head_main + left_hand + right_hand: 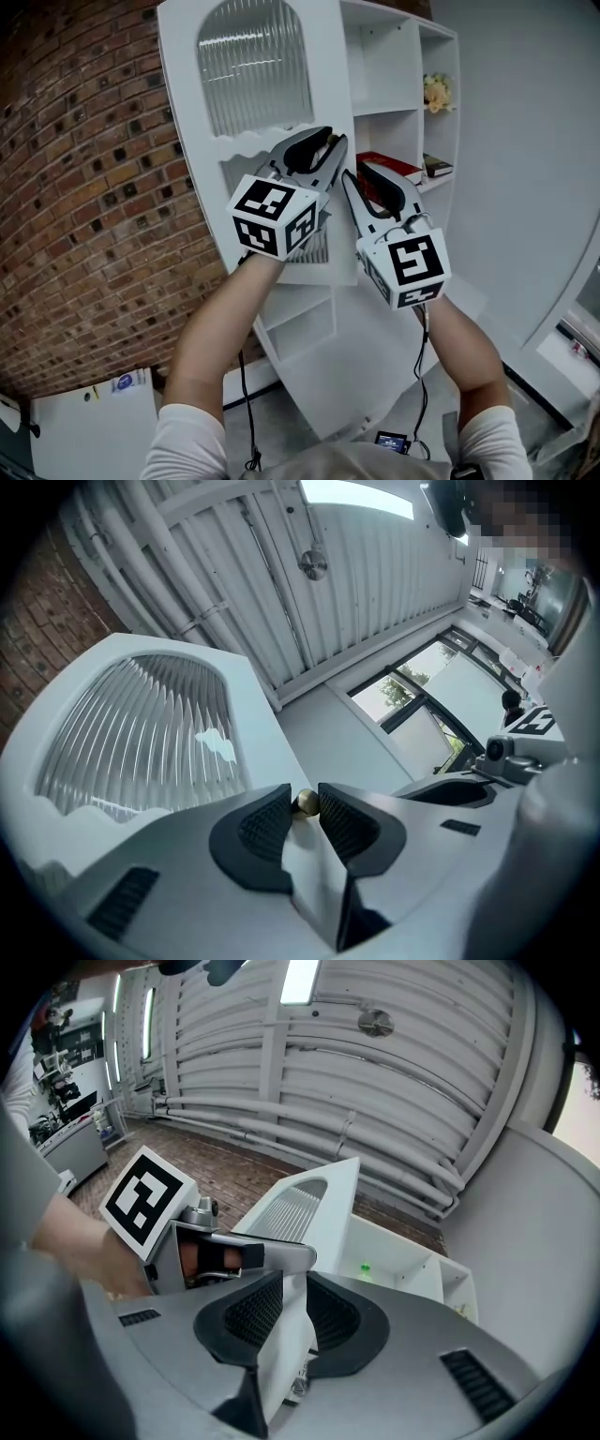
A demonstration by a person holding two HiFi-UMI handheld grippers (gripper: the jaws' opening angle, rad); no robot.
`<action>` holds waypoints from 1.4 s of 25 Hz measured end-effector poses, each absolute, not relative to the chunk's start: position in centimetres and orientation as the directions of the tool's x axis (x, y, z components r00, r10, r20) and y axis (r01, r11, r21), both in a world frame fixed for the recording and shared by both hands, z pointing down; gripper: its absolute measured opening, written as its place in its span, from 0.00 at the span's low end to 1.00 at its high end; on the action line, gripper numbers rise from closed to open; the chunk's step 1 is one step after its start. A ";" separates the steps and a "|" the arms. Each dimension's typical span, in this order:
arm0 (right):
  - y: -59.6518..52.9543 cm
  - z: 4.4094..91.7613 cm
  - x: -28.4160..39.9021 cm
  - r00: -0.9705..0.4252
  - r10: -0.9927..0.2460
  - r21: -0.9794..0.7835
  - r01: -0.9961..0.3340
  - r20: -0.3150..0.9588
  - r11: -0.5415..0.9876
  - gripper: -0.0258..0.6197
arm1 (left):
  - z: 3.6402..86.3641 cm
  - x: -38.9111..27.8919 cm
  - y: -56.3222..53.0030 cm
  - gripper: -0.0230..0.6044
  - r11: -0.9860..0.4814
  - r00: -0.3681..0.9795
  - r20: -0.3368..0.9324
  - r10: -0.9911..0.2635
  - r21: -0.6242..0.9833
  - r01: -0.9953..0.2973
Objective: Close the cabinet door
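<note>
Short white sleeves, and a pale grey set of tongs in each hand

The left tongs (328, 141) and right tongs (357, 174) share one build — smooth light-grey shells edged in black along the jaws. Their dark ribbed pads (255, 829) sit in rounded black surrounds, with small slotted black insets further back on the shell. Each carries a white box printed with bold black square markers: the left cube (275, 217) shows a chunky maze-like figure, the right cube (410, 264) a blocky S-like one. A thin black left cable (246, 394) trails from one, a right cable (421, 375) from the other. The sleeves (185, 433) are plain white — short.
</note>
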State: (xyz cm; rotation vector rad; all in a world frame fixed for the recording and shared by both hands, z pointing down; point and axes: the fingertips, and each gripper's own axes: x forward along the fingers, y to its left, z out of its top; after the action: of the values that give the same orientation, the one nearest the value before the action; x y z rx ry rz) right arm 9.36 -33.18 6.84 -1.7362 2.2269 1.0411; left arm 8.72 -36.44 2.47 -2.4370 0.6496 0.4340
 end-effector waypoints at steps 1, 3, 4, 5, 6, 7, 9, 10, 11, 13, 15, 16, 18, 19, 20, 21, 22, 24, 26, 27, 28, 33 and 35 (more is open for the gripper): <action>-33.5 6.8 9.4 -0.327 -0.807 0.437 -0.894 -0.491 0.097 0.19 | 2.5 8.9 -36.8 0.18 -0.714 0.828 -0.433 -0.355 -0.446 -0.540; -34.0 6.8 9.6 -0.322 -0.812 0.439 -0.894 -0.486 0.092 0.19 | 2.4 9.2 -37.5 0.18 -0.710 0.826 -0.428 -0.366 -0.445 -0.545; -34.2 6.8 9.6 -0.321 -0.814 0.441 -0.893 -0.483 0.090 0.19 | 2.4 9.4 -37.8 0.18 -0.709 0.825 -0.427 -0.371 -0.444 -0.548; -34.4 6.7 9.6 -0.320 -0.816 0.442 -0.892 -0.481 0.090 0.19 | 2.4 9.5 -38.1 0.18 -0.707 0.824 -0.425 -0.375 -0.443 -0.551; -34.7 6.7 9.7 -0.320 -0.818 0.443 -0.892 -0.478 0.089 0.19 | 2.4 9.7 -38.5 0.18 -0.705 0.822 -0.425 -0.380 -0.442 -0.554; -35.0 6.7 9.8 -0.318 -0.821 0.444 -0.892 -0.474 0.089 0.18 | 2.4 9.8 -38.8 0.18 -0.702 0.820 -0.423 -0.385 -0.442 -0.558; -35.6 6.7 10.0 -0.317 -0.825 0.442 -0.892 -0.467 0.092 0.18 | 2.4 10.0 -39.4 0.18 -0.697 0.816 -0.420 -0.398 -0.440 -0.567; -35.9 6.7 10.2 -0.315 -0.828 0.439 -0.894 -0.464 0.095 0.18 | 2.4 10.1 -39.6 0.18 -0.694 0.813 -0.417 -0.406 -0.439 -0.571; -36.2 6.7 10.4 -0.312 -0.831 0.434 -0.896 -0.460 0.097 0.18 | 2.4 10.3 -39.9 0.18 -0.690 0.811 -0.414 -0.413 -0.438 -0.575; -37.0 6.8 10.9 -0.305 -0.839 0.421 -0.901 -0.451 0.101 0.18 | 2.3 10.6 -40.6 0.18 -0.685 0.807 -0.408 -0.427 -0.437 -0.583; -37.9 7.0 11.2 -0.300 -0.847 0.413 -0.904 -0.440 0.106 0.18 | 2.4 10.7 -41.2 0.18 -0.679 0.802 -0.400 -0.443 -0.435 -0.592; -38.3 7.1 11.3 -0.298 -0.850 0.412 -0.905 -0.434 0.107 0.18 | 2.4 10.8 -41.5 0.18 -0.676 0.800 -0.397 -0.451 -0.434 -0.596; -39.1 7.4 11.7 -0.293 -0.858 0.409 -0.906 -0.423 0.108 0.18 | 2.4 11.0 -42.0 0.18 -0.670 0.794 -0.391 -0.465 -0.431 -0.604; -39.5 7.6 11.9 -0.290 -0.861 0.407 -0.907 -0.418 0.108 0.18 | 2.4 11.1 -42.3 0.18 -0.667 0.792 -0.388 -0.472 -0.430 -0.608; -39.8 7.7 12.2 -0.289 -0.863 0.405 -0.908 -0.414 0.110 0.18 | 2.4 11.2 -42.5 0.18 -0.665 0.789 -0.385 -0.478 -0.429 -0.612; -40.1 7.9 12.4 -0.287 -0.866 0.403 -0.908 -0.410 0.110 0.18 | 2.3 11.3 -42.7 0.18 -0.661 0.787 -0.382 -0.485 -0.429 -0.616; -40.5 8.1 12.6 -0.285 -0.868 0.402 -0.909 -0.407 0.110 0.18 | 2.4 11.3 -43.0 0.18 -0.657 0.784 -0.379 -0.491 -0.430 -0.619; -41.0 8.3 12.6 -0.288 -0.870 0.398 -0.910 -0.400 0.119 0.18 | 2.4 11.4 -43.5 0.18 -0.648 0.778 -0.375 -0.504 -0.432 -0.627; -41.5 8.4 12.6 -0.294 -0.871 0.395 -0.910 -0.393 0.129 0.18 | 2.4 11.5 -44.0 0.18 -0.638 0.771 -0.371 -0.518 -0.432 -0.637; -41.7 8.4 12.6 -0.295 -0.872 0.394 -0.910 -0.390 0.132 0.18 | 2.3 11.6 -44.2 0.18 -0.634 0.767 -0.368 -0.525 -0.432 -0.641; -41.9 8.5 12.7 -0.296 -0.873 0.393 -0.910 -0.387 0.135 0.18 | 2.3 11.7 -44.5 0.18 -0.630 0.764 -0.365 -0.532 -0.432 -0.646; -43.0 9.0 12.9 -0.305 -0.874 0.400 -0.905 -0.378 0.143 0.18 | 2.4 11.9 -45.8 0.18 -0.605 0.742 -0.357 -0.567 -0.431 -0.669; -43.3 9.1 12.8 -0.314 -0.872 0.401 -0.903 -0.376 0.152 0.18 | 2.3 11.9 -46.3 0.18 -0.595 0.733 -0.355 -0.581 -0.430 -0.679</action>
State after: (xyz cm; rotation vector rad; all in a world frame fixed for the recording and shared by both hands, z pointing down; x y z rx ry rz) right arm 12.82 -43.34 9.12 -1.8071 2.3419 0.8825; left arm 11.92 -46.35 2.33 -2.3859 0.9516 0.2389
